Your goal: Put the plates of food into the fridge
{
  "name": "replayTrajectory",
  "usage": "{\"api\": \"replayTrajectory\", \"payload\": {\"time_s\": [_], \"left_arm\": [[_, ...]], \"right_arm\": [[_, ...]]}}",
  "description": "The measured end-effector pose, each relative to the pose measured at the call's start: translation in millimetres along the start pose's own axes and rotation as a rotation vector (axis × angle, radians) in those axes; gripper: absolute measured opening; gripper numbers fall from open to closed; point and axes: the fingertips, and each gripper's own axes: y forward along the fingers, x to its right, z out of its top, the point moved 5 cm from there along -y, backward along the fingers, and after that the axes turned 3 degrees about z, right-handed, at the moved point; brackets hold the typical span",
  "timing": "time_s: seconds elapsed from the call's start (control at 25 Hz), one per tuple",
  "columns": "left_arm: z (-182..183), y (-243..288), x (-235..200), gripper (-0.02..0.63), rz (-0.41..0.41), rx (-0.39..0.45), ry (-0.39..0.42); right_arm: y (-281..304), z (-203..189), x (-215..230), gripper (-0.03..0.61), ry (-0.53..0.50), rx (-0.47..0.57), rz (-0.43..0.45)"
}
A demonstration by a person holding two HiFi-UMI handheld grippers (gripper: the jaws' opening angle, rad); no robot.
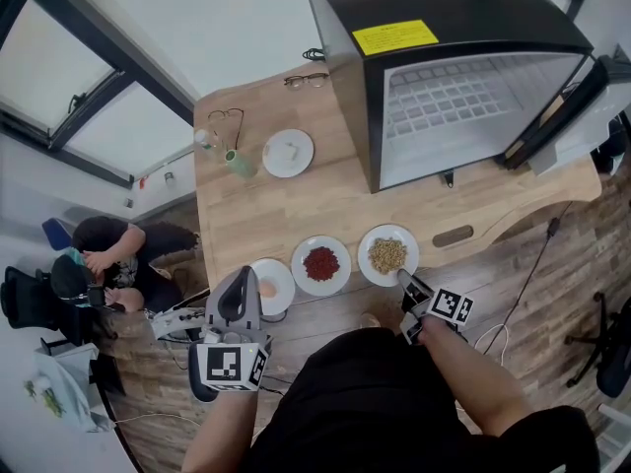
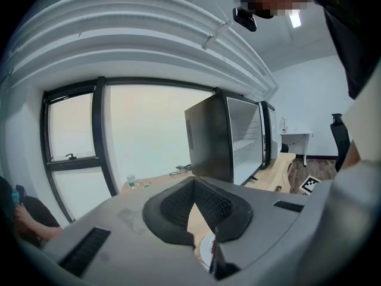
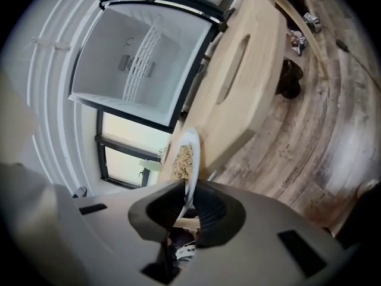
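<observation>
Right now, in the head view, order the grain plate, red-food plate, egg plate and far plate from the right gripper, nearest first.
1. grain plate, rim in the right gripper.
2. red-food plate, middle of the row.
3. egg plate, left end.
4. far plate, back near the bottle.

Lighting: bright, even daylight. Source: large black-framed glass window (image 2: 152, 136), washed out white, nine o'clock in left gripper view. Shadows: soft. Distortion: fisheye bending, black corners, both gripper views.
</observation>
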Motion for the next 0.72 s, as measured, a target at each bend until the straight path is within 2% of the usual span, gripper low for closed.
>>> {"api": "replayTrajectory", "payload": {"time_s": [0.16, 0.4, 0.72], "left_arm": [[1, -5, -5, 0.005, 0.013, 0.009, -0.001], [1, -3, -4, 0.005, 0.01, 0.042, -0.026], [17, 14, 17, 0.005, -0.042, 0.112, -0.057]], "right_arm": [[-1, 7, -15, 0.032, 0.004, 0.038, 0.02], [-18, 28, -32, 0.032, -0.009, 0.093, 0.034], [-54, 74, -72, 0.032, -0.062, 0.181, 0.037]]}}
